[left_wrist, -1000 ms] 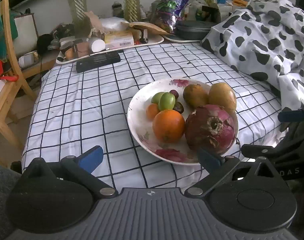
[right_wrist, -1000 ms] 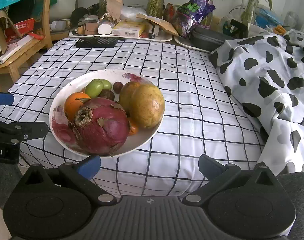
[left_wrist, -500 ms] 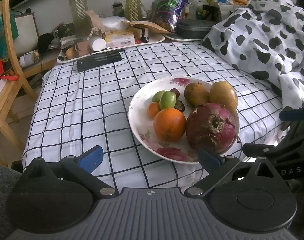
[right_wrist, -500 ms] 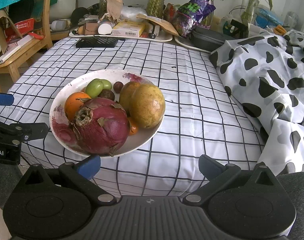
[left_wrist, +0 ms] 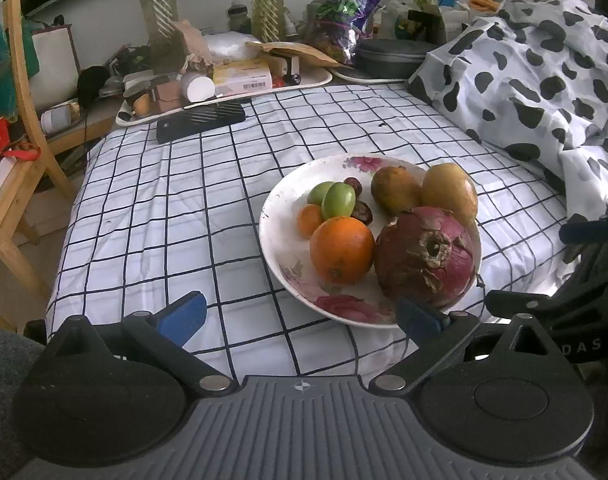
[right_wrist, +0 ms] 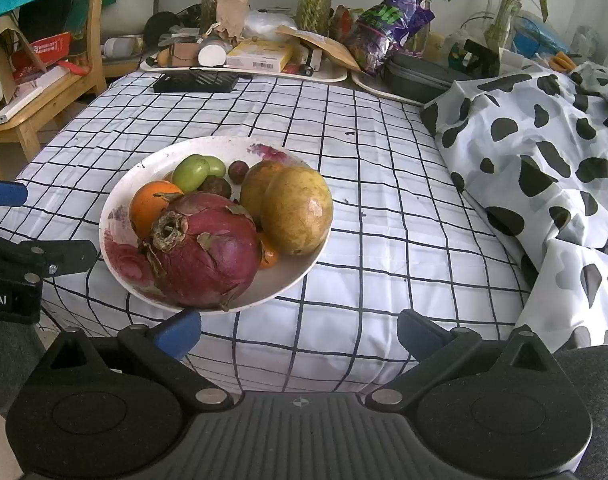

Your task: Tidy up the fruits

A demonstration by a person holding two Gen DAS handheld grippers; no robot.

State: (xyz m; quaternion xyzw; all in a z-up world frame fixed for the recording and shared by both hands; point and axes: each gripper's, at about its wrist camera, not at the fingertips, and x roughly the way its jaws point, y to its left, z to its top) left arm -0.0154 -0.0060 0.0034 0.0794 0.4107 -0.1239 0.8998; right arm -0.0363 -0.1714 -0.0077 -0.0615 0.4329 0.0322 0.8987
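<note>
Right wrist only: small orange fruit (right_wrist: 269,258), possibly tangerine, behind dragon fruit (right_wrist: 208,252).

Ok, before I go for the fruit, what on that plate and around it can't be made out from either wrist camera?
- Small orange fruit: right wrist view, mostly hidden behind the dragon fruit and mango.
- Dark small fruits: both views, too small to identify.
- Plate near rim: left wrist view, covered by the left gripper finger.
- Right gripper: only partly visible in the left view, cut off at the edge.
</note>
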